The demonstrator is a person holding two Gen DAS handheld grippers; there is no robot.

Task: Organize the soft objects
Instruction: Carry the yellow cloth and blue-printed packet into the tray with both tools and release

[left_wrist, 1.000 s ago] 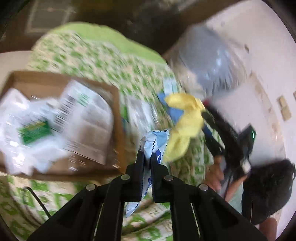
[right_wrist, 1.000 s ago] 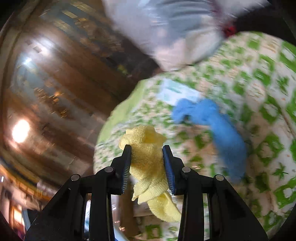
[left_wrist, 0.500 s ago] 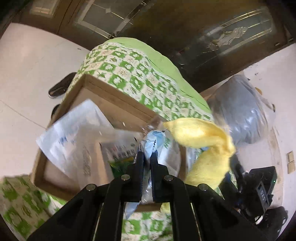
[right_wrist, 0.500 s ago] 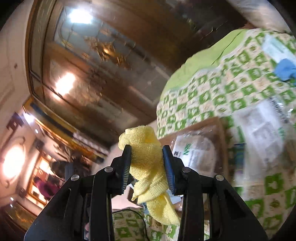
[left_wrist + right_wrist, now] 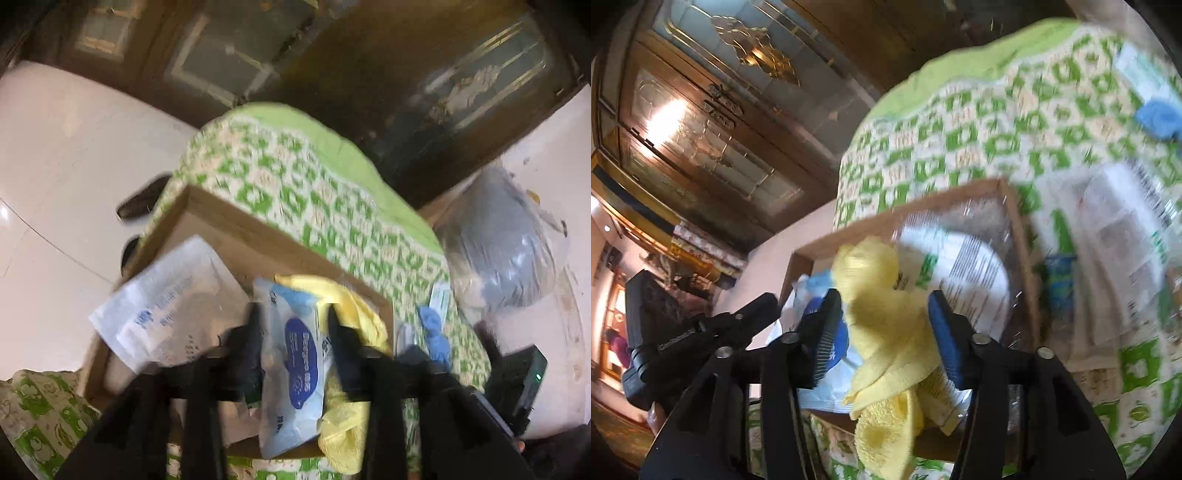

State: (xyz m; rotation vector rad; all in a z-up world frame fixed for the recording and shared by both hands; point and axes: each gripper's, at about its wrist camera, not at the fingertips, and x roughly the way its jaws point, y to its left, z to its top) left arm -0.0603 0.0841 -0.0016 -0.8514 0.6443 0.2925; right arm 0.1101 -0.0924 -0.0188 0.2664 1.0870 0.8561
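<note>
One yellow towel (image 5: 886, 332), one wipes pack (image 5: 291, 354), over one cardboard box (image 5: 236, 229).

Both tools have swung from the bed to above the cardboard box (image 5: 236, 229), and their jaws have just been opening, so the left tool (image 5: 293, 325) frees the wipes packet (image 5: 295, 365) and the right tool (image 5: 884, 321) frees the yellow cloth (image 5: 886, 332).
</note>
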